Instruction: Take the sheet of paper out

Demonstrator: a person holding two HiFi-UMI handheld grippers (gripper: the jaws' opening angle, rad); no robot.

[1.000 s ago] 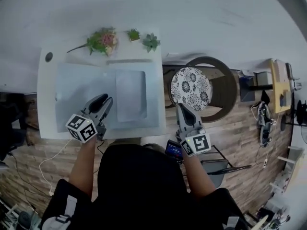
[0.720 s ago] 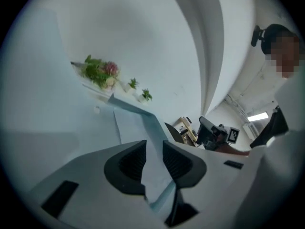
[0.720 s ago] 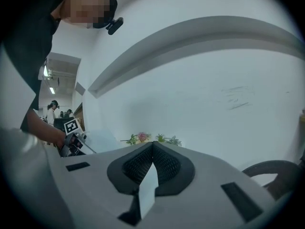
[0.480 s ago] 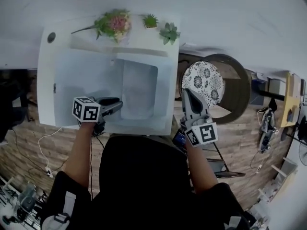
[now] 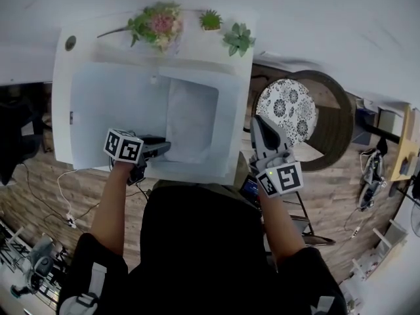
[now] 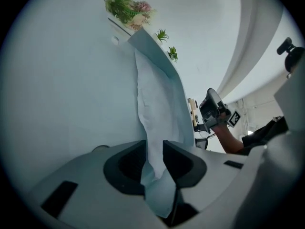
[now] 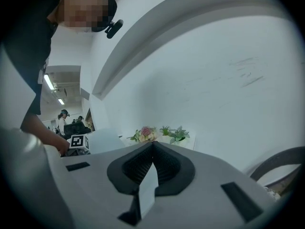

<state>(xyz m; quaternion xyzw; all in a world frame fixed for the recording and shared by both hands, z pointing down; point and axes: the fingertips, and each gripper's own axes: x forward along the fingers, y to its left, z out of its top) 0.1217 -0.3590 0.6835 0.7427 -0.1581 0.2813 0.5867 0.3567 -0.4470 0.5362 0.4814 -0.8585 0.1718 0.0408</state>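
Left gripper (image 5: 163, 148) is clamping the sheet of paper (image 5: 193, 123), likely needing a steady outward pull; right gripper (image 5: 258, 125) is idling closed.

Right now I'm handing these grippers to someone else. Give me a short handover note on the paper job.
Left gripper: shut on the near edge of the sheet of paper.
Right gripper: shut, empty, held off the right side of the table.
The sheet lies in the pale blue folder, flat on the table.
Done: grip taken.
Left: pull the sheet clear of the folder.
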